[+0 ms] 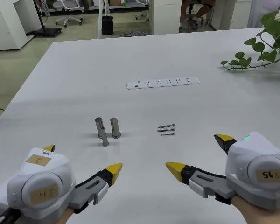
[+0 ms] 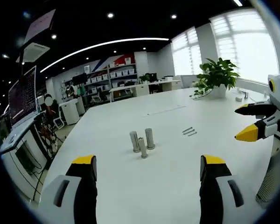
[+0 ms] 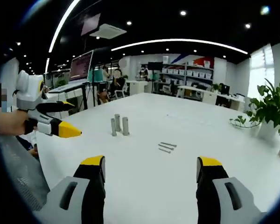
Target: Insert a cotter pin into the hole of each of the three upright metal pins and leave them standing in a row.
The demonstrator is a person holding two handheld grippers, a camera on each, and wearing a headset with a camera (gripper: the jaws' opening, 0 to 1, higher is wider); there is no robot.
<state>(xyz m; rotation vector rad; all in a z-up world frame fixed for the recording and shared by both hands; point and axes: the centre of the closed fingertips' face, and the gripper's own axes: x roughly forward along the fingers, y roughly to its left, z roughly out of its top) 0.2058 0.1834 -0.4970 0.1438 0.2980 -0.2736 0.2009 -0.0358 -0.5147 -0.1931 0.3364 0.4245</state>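
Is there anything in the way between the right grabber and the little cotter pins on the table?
No, nothing visible. Just bare table lies between the open right gripper and the three cotter pins.

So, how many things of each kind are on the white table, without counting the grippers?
Upright metal pins: 3
Cotter pins: 3
Power strip: 1
Potted plant: 1
Total: 8

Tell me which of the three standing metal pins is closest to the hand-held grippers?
The front pin. It stands alone nearest the left hand-held gripper, while the back-left pin and back-right pin stand side by side behind it.
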